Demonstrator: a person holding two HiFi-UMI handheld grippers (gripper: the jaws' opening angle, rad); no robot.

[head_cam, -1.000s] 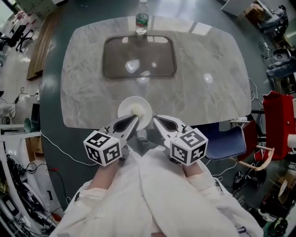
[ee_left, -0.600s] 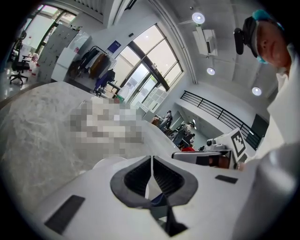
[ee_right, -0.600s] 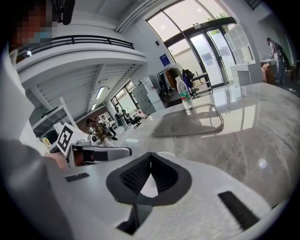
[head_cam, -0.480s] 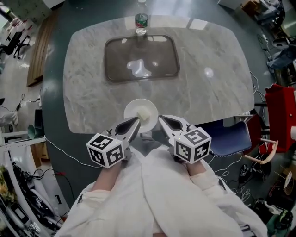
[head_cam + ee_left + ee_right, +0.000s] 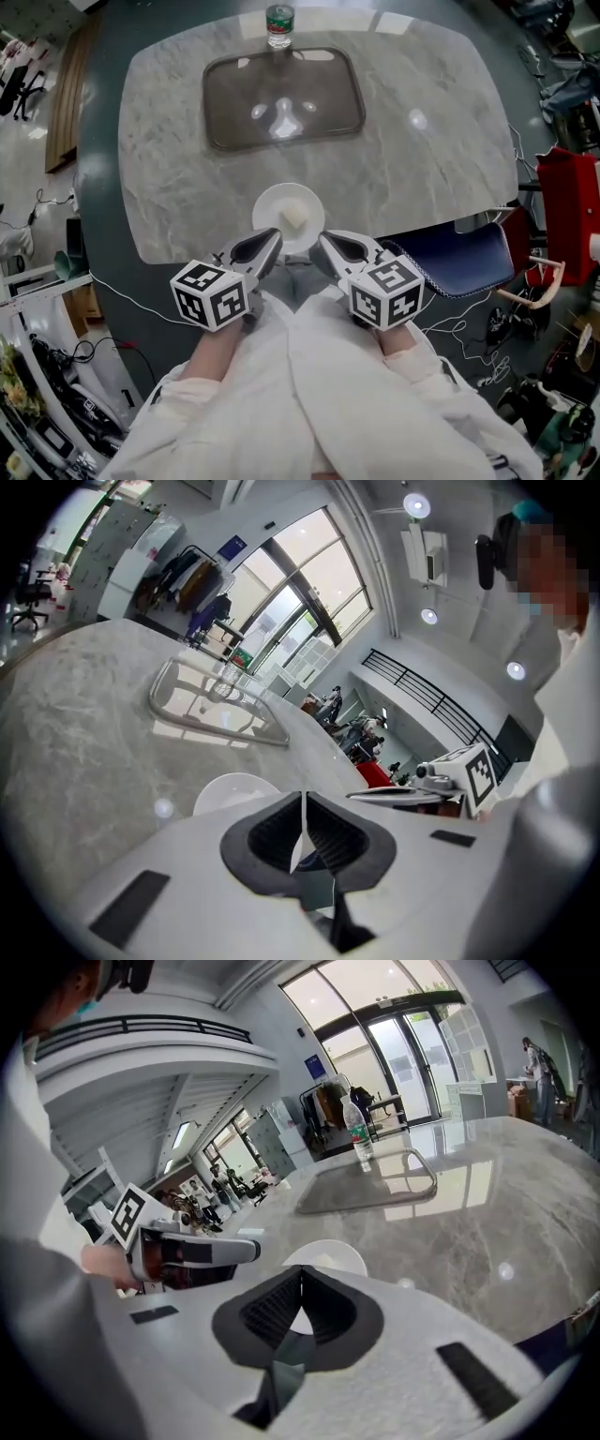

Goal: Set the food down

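Note:
A small pale piece of food (image 5: pixel 293 218) lies on a white plate (image 5: pixel 272 208) near the front edge of the marble table (image 5: pixel 422 178). My left gripper (image 5: pixel 271 238) and right gripper (image 5: pixel 324 240) sit just short of the plate's near rim, side by side, both shut with nothing between the jaws. In the left gripper view the shut left gripper (image 5: pixel 302 797) points past the plate (image 5: pixel 230 792). The right gripper view has the shut right gripper (image 5: pixel 301 1273) in front of the plate (image 5: pixel 330 1253), with the left gripper (image 5: pixel 192 1250) beside it.
A dark rectangular tray (image 5: pixel 281 98) lies at the table's far side, with a water bottle (image 5: pixel 278 23) behind it. A blue chair (image 5: pixel 459 272) stands at the table's right front. Red equipment (image 5: pixel 567 225) and cables crowd the floor at right.
Both grippers have drawn back a little toward me; the left tip no longer overlaps the plate. Plate and food stay on the table.

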